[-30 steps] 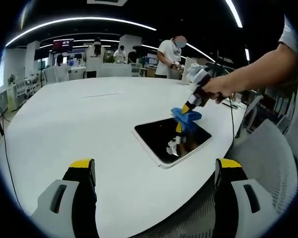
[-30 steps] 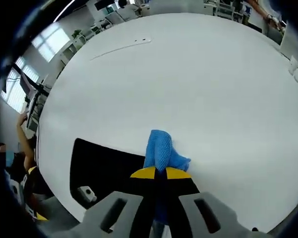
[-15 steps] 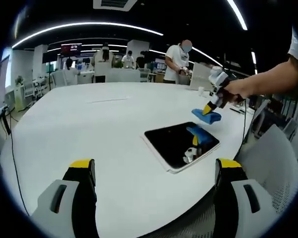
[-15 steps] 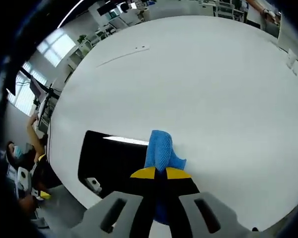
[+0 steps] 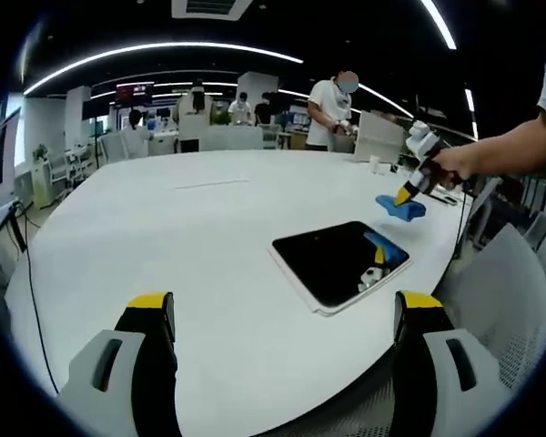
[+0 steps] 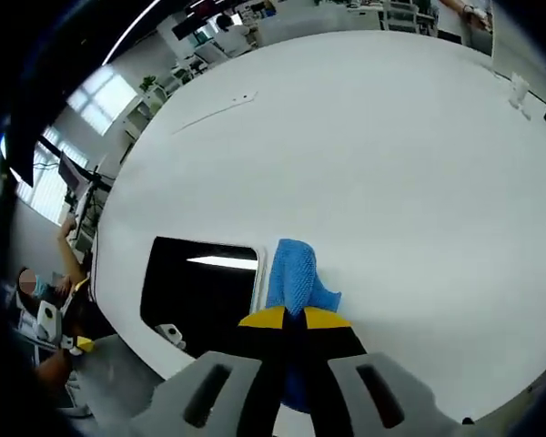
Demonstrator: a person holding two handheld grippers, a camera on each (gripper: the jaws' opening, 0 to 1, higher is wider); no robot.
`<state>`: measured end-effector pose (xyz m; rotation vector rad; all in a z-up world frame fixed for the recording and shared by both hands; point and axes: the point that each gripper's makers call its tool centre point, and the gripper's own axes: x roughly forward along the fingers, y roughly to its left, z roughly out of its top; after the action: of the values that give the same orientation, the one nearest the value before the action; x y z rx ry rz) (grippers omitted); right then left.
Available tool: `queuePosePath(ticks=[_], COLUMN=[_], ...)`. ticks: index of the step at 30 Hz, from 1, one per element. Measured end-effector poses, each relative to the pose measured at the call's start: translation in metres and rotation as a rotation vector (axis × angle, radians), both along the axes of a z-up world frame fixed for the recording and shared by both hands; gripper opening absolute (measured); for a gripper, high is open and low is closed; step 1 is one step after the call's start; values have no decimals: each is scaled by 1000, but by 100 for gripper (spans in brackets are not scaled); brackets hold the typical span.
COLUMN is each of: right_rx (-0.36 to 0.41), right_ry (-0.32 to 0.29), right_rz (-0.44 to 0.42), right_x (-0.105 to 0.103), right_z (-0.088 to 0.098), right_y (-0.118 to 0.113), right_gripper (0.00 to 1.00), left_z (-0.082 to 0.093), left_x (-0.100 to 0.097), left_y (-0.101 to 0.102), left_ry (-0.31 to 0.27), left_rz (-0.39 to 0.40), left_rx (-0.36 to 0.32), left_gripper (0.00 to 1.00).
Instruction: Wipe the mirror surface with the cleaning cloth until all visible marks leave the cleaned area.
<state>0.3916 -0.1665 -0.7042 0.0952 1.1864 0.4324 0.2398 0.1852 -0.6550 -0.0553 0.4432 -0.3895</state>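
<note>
Beside the mirror's (image 5: 338, 262) far short edge, toward 2 o'clock from the glass in the left gripper view, the right gripper (image 5: 408, 192) holds the blue cleaning cloth (image 5: 400, 207) on or just over the white table (image 5: 164, 228), off the mirror. Its jaws are pinched together on the cloth, whose free end sticks out past the yellow tips in the right gripper view (image 6: 296, 278). From there the mirror (image 6: 198, 282) lies at about 9 o'clock of the cloth, its nearest edge just beside the fabric and its long axis running away toward 9. I cannot make out any marks on the dark glass. Judging by this, the next wipe would need the cloth carried sideways back onto the glass. The left gripper (image 5: 282, 314) waits well short of the mirror, jaws wide apart and empty.
</note>
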Motion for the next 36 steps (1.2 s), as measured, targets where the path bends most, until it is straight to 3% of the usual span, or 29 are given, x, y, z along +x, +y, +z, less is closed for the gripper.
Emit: queuePosePath(ticks=[6, 11, 13, 14, 15, 18, 22, 24, 27, 31, 32, 33, 34, 35, 36], right_rx=[-49, -90, -125, -106, -128, -221, -215, -239, -243, -191, -128, -115, -24, 27, 17], right_ry=[19, 30, -6, -33, -36, -124, -127, -159, -185, -185, -232, -230, -254, -284, -317], right_rz=[9, 3, 65, 91, 92, 208, 195, 214, 244, 229, 229, 219, 196, 193, 203], right_x=[-7, -11, -13, -12, -12, -9, -12, -11, -12, -13, -9, -10, -11, -13, -16], right_z=[-23, -41, -45, -42, -42, -39, -38, -38, -38, -34, -27, -23, -12, -4, 2], right_y=[-3, -14, -19, -15, -17, -21, -15, -14, -13, -14, -8, -11, -6, -3, -12], right_gripper=[0, 0, 1, 1, 2, 6, 12, 23, 25, 34, 39, 42, 46, 53, 57], left_z=[-8, -4, -7, -8, -7, -6, -9, -8, -9, -10, -10, -9, -4, 5, 16], left_x=[-1, 0, -1, -1, -2, -2, -3, -3, -3, -3, -3, -2, -2, -2, -2], left_y=[-3, -5, -5, -5, -5, -4, -4, -4, -3, -2, -2, 1, 0, -7, -11], left_ry=[28, 0, 17, 24, 24, 21, 37, 36, 42, 49, 54, 69, 70, 36, 11], left_rz=[-16, -27, -30, -29, -29, -19, -19, -19, -14, -8, -4, 23, 14, -37, -56], left_rx=[-24, -14, -9, -11, -11, -12, -13, -12, -15, -15, -18, -31, -23, -7, -24], left_gripper=[99, 99, 99, 99, 99, 99, 99, 99, 99, 99, 99, 99, 99, 99, 99])
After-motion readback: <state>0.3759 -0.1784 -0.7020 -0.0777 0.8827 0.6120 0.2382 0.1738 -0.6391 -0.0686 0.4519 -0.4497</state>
